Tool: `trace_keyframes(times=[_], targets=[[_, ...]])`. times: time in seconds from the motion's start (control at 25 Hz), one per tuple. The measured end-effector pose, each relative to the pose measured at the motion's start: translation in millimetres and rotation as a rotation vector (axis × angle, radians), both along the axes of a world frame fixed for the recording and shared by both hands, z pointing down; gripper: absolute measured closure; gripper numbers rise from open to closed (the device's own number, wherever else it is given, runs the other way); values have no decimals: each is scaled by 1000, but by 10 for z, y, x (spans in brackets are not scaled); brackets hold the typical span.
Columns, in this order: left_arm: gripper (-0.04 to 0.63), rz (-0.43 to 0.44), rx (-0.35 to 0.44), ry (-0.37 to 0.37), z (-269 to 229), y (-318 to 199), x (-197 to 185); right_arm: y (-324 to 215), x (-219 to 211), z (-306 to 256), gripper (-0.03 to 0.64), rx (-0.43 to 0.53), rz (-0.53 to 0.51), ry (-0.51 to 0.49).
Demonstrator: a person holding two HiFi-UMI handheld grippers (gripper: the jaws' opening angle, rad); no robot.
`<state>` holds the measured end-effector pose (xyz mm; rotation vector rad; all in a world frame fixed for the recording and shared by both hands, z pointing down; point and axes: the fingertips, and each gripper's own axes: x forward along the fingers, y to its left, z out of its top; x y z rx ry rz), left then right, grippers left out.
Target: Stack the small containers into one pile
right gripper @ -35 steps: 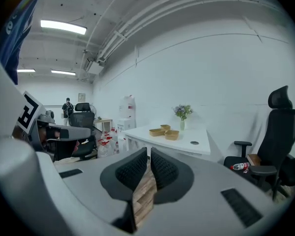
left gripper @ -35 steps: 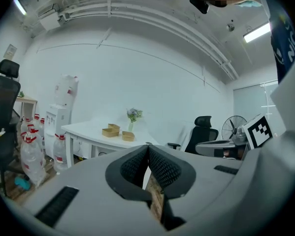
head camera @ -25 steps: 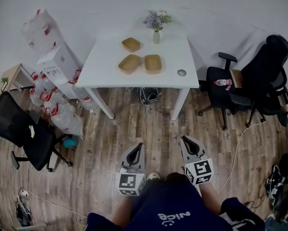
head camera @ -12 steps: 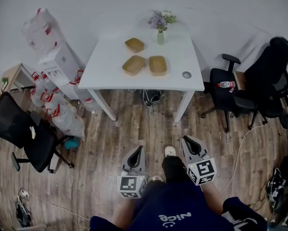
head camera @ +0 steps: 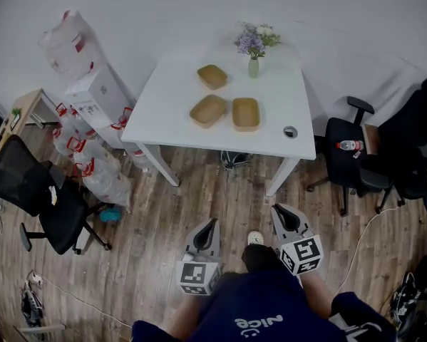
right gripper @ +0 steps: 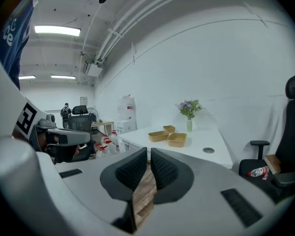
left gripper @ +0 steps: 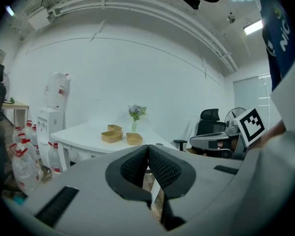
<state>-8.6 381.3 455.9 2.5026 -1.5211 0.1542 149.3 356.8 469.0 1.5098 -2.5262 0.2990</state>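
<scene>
Three small tan containers lie apart on the white table (head camera: 170, 112): one at the back (head camera: 212, 76), one at the front left (head camera: 208, 110) and one at the front right (head camera: 246, 114). The left gripper view shows them far off (left gripper: 114, 133), and so does the right gripper view (right gripper: 168, 135). My left gripper (head camera: 206, 228) and right gripper (head camera: 283, 218) hang over the wooden floor, well short of the table. Both are shut and hold nothing.
A vase of purple flowers (head camera: 253, 48) stands at the table's back edge, and a small round lid (head camera: 290, 132) lies near its front right corner. Black office chairs (head camera: 35, 191) (head camera: 384, 148) flank the table. Water bottles in bags (head camera: 92, 169) and a white box (head camera: 99, 95) crowd the left.
The person has stepped forward: the table and containers sit lower and nearer in the head view. Both grippers keep their place in front of the body, still shut.
</scene>
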Motion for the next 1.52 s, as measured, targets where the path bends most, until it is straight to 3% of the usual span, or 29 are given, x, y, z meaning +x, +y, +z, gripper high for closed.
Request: trace_keyframes(times=[0.12, 0.36, 0.52, 0.68, 0.84, 0.96, 1.2, 1.36, 1.52], targets=[[577, 34, 27, -7, -80, -287, 196, -366, 94, -25, 562, 8, -28, -4], [577, -52, -18, 23, -31, -787, 362, -942, 309, -67, 563, 22, -76, -14], [577, -62, -16, 58, -19, -1094, 601, -1263, 518, 7, 563, 10, -98, -4], [577, -84, 7, 62, -85, -1338, 797, -1496, 657, 43, 562, 7, -119, -8], [577, -75, -7, 136, -53, -1435, 932, -1625, 734, 129, 562, -13, -121, -9], [577, -79, -26, 122, 6, -1503, 1019, -1656, 795, 186, 562, -34, -119, -12], [575, -111, -49, 161, 52, -1694, 1011, -1728, 780, 303, 562, -75, -139, 12], [575, -117, -53, 143, 139, -1852, 940, -1820, 738, 367, 562, -85, -142, 17], [577, -113, -56, 188, 189, -2123, 838, -2017, 677, 348, 561, -76, -135, 17]])
